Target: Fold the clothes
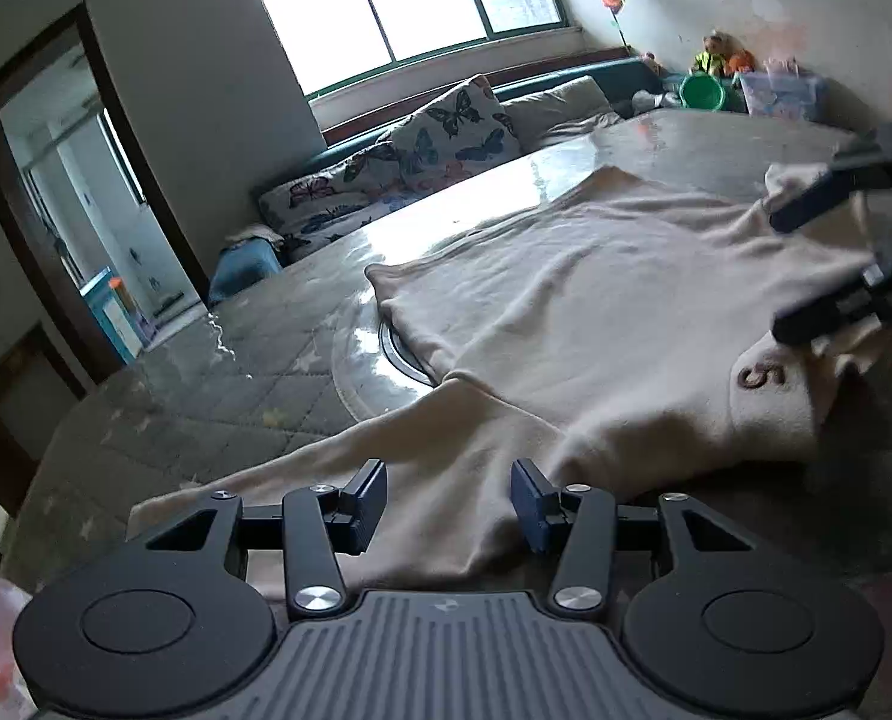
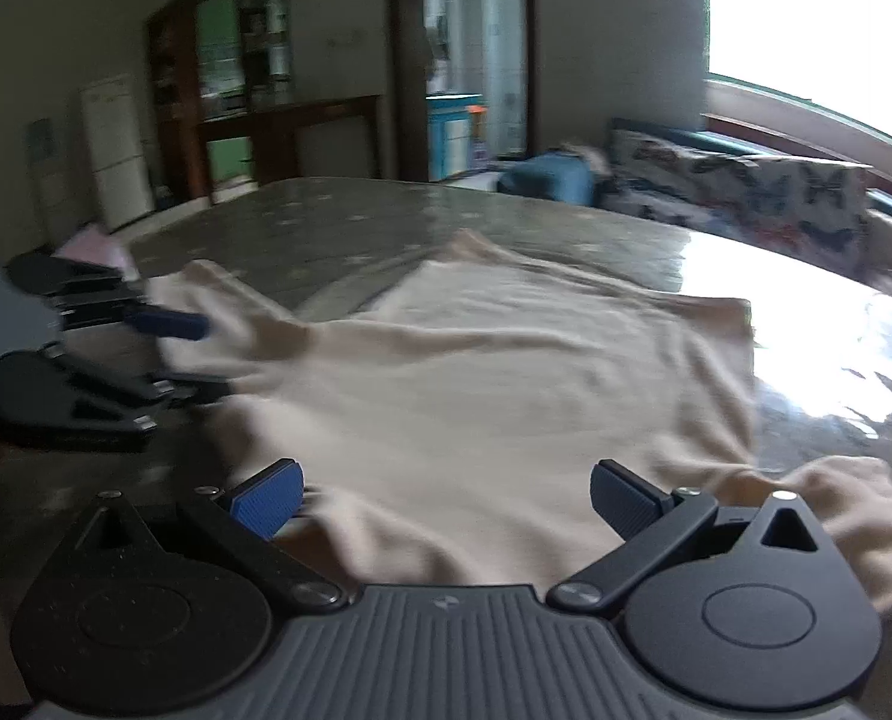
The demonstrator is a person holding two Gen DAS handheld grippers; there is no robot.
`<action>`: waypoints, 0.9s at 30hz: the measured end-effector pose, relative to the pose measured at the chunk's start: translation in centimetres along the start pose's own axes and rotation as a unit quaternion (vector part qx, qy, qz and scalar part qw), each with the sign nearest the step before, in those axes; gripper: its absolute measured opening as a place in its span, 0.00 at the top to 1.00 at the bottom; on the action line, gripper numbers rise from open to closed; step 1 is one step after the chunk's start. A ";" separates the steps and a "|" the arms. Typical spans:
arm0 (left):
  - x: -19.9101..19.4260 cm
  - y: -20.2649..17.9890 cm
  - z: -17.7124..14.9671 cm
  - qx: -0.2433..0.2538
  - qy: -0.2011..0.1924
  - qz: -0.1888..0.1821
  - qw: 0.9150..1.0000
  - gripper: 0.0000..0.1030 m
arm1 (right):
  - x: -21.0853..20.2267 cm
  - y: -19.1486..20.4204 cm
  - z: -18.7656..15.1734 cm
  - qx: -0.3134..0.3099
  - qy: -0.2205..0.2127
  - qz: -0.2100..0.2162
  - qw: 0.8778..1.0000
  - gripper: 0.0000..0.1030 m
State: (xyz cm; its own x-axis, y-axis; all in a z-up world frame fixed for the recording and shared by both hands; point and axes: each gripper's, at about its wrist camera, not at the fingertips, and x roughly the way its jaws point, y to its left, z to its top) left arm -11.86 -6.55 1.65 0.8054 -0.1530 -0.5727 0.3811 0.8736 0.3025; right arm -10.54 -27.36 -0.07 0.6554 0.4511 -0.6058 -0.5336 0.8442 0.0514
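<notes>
A cream sweatshirt lies spread on the table, with a brown "5" mark near its neck. One sleeve runs toward the near left. My left gripper stands open over that sleeve, and the cloth lies under and between its fingers without being pinched. In the right wrist view the same left gripper shows blurred at the sleeve's end. My right gripper is wide open over the sweatshirt's near edge; from the left wrist view the right gripper hovers at the neck end.
The table has a glossy cover over grey quilted cloth, with a round glass turntable partly under the garment. A sofa with butterfly cushions runs behind it. A green bucket and a clear box stand at the far right.
</notes>
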 end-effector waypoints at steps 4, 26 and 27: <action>-0.9 0.6 1.1 -0.014 -0.017 -0.013 1.000 0.51 | 0.0 2.1 0.7 -0.032 0.008 0.034 0.999 0.06; -1.1 -1.1 4.4 0.001 -0.045 -0.087 0.995 0.53 | -8.1 -9.0 -3.5 0.217 -0.039 -0.084 0.972 0.39; -1.1 -1.4 4.7 0.000 -0.049 -0.094 0.994 0.52 | -8.7 -10.5 -4.1 0.242 -0.042 -0.096 0.965 0.39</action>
State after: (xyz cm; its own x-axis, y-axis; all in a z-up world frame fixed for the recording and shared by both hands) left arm -11.11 -9.80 5.42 0.7597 -0.3577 -0.5430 0.5296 0.8249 0.1977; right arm -12.86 -41.32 1.46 0.7695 0.2775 -0.5752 -0.0990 0.9416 0.3218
